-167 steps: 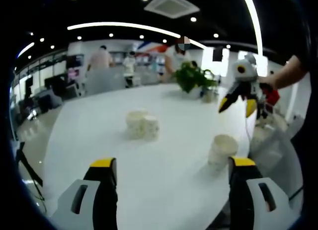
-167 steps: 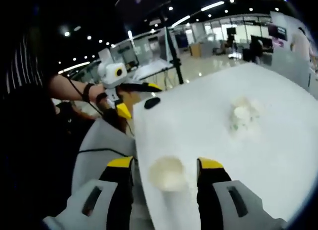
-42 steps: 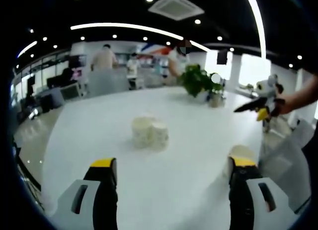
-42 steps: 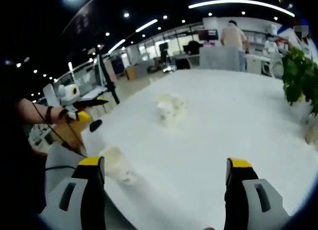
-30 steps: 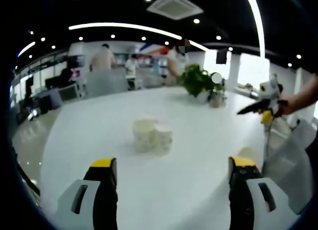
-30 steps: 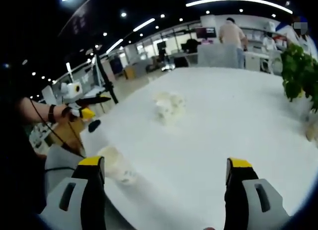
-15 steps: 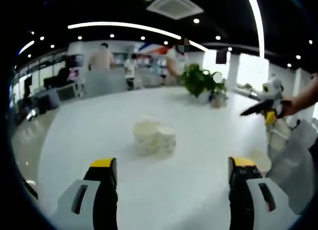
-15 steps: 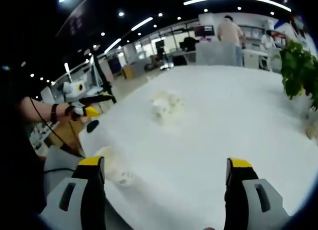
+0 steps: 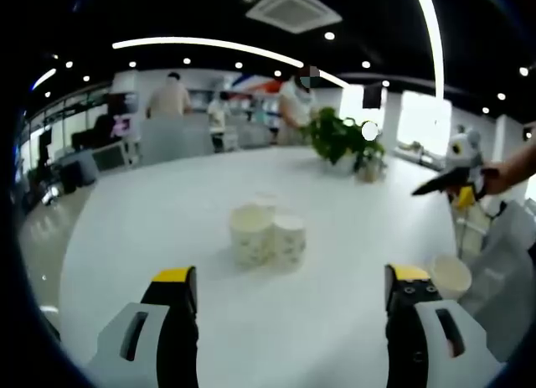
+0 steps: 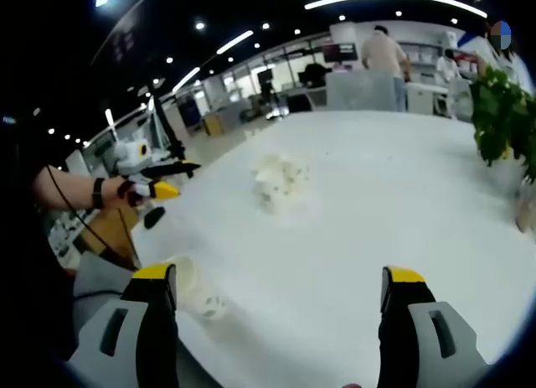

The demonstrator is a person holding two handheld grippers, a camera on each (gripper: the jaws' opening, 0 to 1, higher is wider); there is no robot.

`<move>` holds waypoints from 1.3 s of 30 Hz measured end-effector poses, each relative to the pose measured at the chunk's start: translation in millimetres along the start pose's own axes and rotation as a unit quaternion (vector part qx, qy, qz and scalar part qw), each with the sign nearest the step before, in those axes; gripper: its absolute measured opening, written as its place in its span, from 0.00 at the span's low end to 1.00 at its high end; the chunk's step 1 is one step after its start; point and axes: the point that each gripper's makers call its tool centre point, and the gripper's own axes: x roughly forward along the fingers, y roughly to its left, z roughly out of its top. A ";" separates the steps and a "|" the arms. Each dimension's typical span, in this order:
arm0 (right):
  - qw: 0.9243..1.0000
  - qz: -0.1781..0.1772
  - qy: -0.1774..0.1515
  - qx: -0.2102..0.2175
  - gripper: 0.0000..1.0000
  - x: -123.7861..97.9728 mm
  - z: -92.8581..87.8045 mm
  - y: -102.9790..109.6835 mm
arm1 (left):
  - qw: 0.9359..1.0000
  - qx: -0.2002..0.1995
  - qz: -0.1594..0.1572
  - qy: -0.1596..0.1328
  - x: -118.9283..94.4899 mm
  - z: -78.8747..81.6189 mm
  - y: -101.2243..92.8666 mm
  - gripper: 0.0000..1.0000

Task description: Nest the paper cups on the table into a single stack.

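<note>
A cluster of white paper cups (image 9: 268,235) stands upright mid-table on the white table (image 9: 142,212), ahead of my open left gripper (image 9: 291,275), which holds nothing. One lone cup (image 9: 450,276) stands near the table's edge, just right of the left gripper's right jaw. In the left gripper view, my right gripper (image 9: 440,190) hovers at far right in a hand. In the right gripper view, the cluster (image 10: 280,183) sits far ahead of my open, empty right gripper (image 10: 278,275). The lone cup (image 10: 191,292) stands beside its left jaw. The left gripper (image 10: 174,178) hovers past the table's left edge.
A potted plant (image 9: 337,137) stands at the table's far side, also the plant (image 10: 502,111) at the right edge of the right gripper view. People and desks fill the room behind. A grey chair back (image 9: 502,262) stands just off the table by the lone cup.
The left gripper view has moved closer to the cup cluster, which now looks larger. The lone cup has come out from behind the left gripper's right jaw. Both grippers stay open.
</note>
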 end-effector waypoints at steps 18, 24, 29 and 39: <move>1.000 -0.017 -0.002 0.007 1.00 -3.2 2.4 6.0 | 1.000 0.000 -0.004 -0.022 31.5 4.7 21.5 0.93; 1.000 -0.022 0.002 0.010 1.00 -7.0 -1.9 9.0 | 1.000 0.005 -0.001 -0.025 38.7 3.3 29.1 0.92; 0.999 -0.028 0.006 0.013 1.00 -11.6 -4.5 10.2 | 1.000 0.013 0.006 -0.024 46.9 2.4 35.4 0.92; 0.999 -0.042 0.000 0.021 1.00 -19.2 -3.5 6.3 | 0.999 0.022 0.024 -0.022 55.2 6.5 48.7 0.91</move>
